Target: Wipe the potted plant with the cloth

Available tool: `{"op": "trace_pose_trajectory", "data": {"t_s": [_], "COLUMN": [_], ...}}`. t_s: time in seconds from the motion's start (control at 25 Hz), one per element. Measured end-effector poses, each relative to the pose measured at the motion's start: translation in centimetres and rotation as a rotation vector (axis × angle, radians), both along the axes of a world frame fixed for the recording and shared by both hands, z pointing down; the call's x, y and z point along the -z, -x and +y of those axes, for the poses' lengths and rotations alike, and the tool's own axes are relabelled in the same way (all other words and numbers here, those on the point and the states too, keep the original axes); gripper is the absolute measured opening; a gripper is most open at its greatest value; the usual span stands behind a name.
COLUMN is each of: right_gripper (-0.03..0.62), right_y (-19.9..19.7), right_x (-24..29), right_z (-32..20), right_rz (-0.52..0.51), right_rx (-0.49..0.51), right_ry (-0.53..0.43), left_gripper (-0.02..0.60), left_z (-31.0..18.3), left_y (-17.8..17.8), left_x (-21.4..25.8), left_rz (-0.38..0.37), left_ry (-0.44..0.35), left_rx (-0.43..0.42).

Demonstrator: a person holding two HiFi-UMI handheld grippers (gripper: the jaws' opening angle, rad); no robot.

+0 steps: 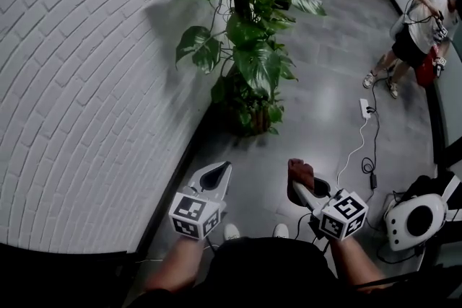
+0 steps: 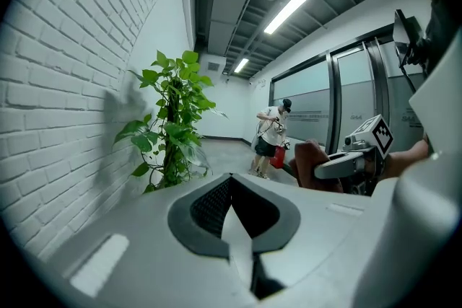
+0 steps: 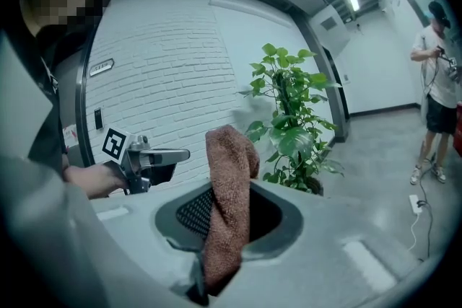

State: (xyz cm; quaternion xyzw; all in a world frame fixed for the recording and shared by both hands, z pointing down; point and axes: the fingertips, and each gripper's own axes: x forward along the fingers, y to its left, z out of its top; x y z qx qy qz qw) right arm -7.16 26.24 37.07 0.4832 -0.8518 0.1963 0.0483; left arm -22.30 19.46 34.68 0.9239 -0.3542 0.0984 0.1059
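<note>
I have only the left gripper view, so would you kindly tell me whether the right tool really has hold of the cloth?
Observer: Yes. The right gripper view shows the right tool shut on the brown cloth, which stands up out of its jaws.
Operator: Thank you. Is anything lying underfoot ahead that I should know of?
Observer: The head view shows a white power strip with its cable lying on the floor, to the right of the potted plant and apart from it.
</note>
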Motion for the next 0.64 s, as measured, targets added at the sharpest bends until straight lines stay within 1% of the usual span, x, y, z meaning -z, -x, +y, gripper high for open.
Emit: {"op": "trace_pose_trajectory", "data": {"t_s": [0.2,0.64], "right_gripper": [0.063,0.063], "right_y": [-0.3,0.4], "right_x": [-0.1,-0.2], "right_z": [-0.5,-1.1], "right_rz": [0.002,-0.005], "right_rx": [-0.018,-0.03], "right_ry": [-0.002,-0.01], "left_gripper": [0.017,0.017], "left_z": [-1.1,-1.2], "left_y": [1.2,1.5], "left_x": [0.8,0.0], "left_rz": [-0.006,-0.015], "left_ry": [-0.023,-0.013], "left_rx": [0.027,0.007]}}
